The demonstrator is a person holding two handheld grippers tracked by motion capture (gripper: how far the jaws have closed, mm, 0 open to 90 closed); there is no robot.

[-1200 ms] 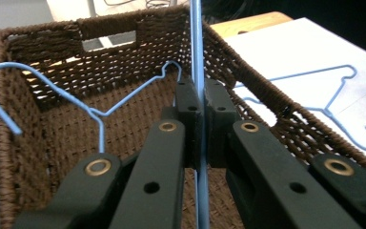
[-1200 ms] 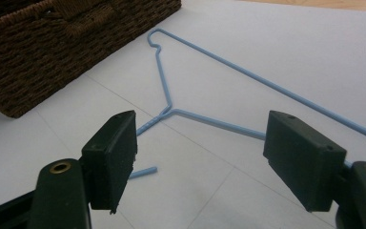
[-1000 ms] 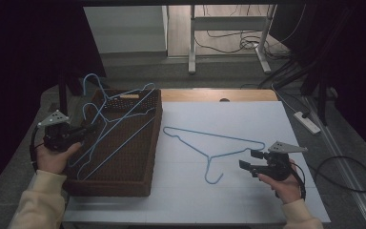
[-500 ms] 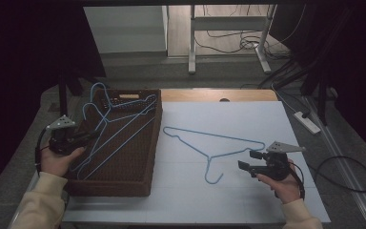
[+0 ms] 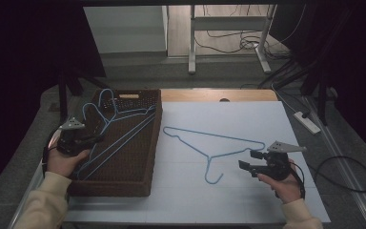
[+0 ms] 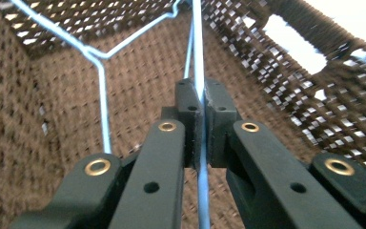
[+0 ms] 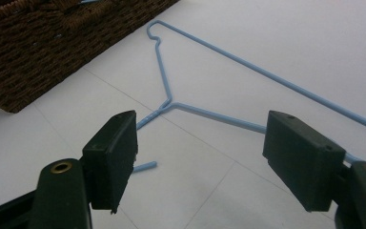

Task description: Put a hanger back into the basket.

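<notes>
Since prev frame: L gripper [image 5: 96, 139] w/ blue hanger [image 5: 119, 125] has sunk lower into brown wicker basket [image 5: 145, 157], hanger now flatter inside. L jaws clamped on hanger wire. R gripper [image 5: 249, 160] unmoved, jaws wide apart, nothing between, hovering near hook of 2nd hanger [image 5: 209, 148], flat on white table [image 5: 248, 117].

Rough woven basket [image 5: 138, 157], smooth wire hanger [image 5: 209, 148]

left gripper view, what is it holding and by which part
The left gripper is shut on a blue wire hanger in the brown basket, pinching one straight wire run. Which run cannot be told.
</notes>
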